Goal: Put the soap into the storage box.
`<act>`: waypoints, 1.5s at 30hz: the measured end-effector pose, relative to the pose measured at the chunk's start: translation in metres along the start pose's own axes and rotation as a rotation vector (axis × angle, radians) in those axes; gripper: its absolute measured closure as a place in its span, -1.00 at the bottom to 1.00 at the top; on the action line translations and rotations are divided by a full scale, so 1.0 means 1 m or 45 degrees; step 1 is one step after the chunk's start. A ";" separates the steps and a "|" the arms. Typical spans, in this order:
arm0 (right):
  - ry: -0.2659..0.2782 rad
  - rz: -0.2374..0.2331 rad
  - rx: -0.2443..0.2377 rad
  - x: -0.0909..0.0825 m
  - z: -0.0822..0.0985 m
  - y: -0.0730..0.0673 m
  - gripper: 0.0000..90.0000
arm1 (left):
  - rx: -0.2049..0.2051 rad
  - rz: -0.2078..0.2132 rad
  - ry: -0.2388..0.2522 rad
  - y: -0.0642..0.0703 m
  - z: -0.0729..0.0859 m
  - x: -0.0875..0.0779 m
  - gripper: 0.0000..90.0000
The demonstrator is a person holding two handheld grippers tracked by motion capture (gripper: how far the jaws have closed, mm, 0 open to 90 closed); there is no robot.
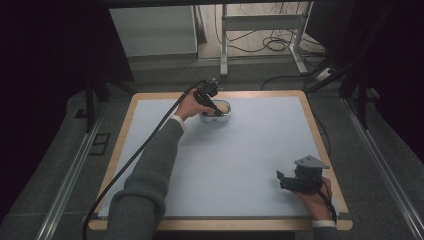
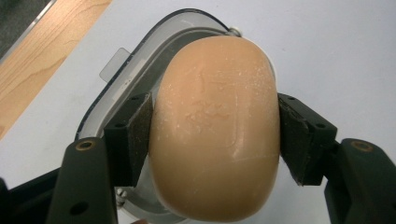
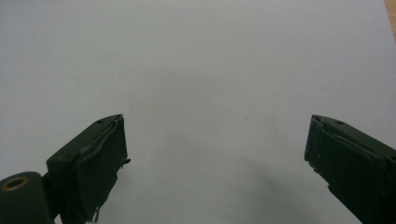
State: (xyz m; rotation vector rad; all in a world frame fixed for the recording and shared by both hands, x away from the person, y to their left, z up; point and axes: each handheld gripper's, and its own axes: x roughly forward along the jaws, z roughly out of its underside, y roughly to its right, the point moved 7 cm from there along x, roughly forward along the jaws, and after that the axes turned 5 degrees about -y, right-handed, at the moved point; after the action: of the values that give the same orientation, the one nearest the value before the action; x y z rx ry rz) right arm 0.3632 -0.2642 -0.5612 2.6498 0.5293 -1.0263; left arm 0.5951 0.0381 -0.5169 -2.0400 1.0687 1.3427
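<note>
- The left hand-held gripper [image 1: 216, 111] reaches to the far side of the worktop [image 1: 240, 150], its jaws clamped on the sides of a tan soap bar [image 2: 215, 128].
- Directly beneath it sits a clear oval dish [image 2: 140, 65]; whether the soap touches the dish is hard to say.
- The right hand-held gripper [image 3: 215, 158] hovers at the near right corner, jaws spread wide apart, with bare worktop between them.
</note>
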 end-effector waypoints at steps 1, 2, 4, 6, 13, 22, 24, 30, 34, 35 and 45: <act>0.001 -0.002 0.004 0.000 0.000 0.000 -0.87 | -0.002 -0.002 -0.005 -0.001 0.001 0.001 -0.26; 0.001 -0.004 0.005 0.000 0.000 0.001 -0.87 | -0.005 -0.004 -0.010 -0.003 0.001 0.002 -0.26; -0.001 -0.002 0.004 0.001 0.000 0.001 -0.87 | -0.007 -0.009 -0.018 -0.005 0.002 0.005 -0.26; -0.004 0.000 0.002 0.001 0.001 0.001 -0.87 | -0.009 -0.010 -0.022 -0.005 0.003 0.008 -0.26; -0.003 0.002 0.004 0.000 0.001 0.001 -0.87 | -0.015 -0.005 -0.006 -0.001 0.002 0.003 -0.39; 0.002 0.004 0.000 -0.001 0.000 0.000 -0.87 | -0.016 -0.007 0.035 0.005 0.011 -0.008 -0.44; 0.002 0.006 0.001 -0.002 0.000 0.000 -0.87 | -0.019 -0.011 0.044 0.005 0.015 -0.012 -0.45; -0.002 0.007 -0.010 0.000 0.000 -0.002 -0.87 | 0.003 -0.042 0.100 0.010 0.023 -0.026 -0.50; -0.005 0.003 -0.008 0.000 0.000 -0.003 -0.87 | 0.015 -0.052 0.117 0.015 0.031 -0.034 -0.53; -0.005 0.004 -0.010 0.000 -0.001 -0.003 -0.87 | 0.006 -0.046 0.127 0.017 0.032 -0.036 -0.53; 0.000 0.001 -0.017 -0.001 -0.001 -0.004 -0.87 | 0.033 -0.056 0.171 0.041 0.058 -0.052 -0.54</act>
State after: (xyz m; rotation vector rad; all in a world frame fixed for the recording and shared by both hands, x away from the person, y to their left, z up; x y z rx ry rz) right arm 0.3619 -0.2603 -0.5604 2.6377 0.5332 -1.0193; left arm 0.5185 0.0750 -0.4917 -2.1471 1.0855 1.1783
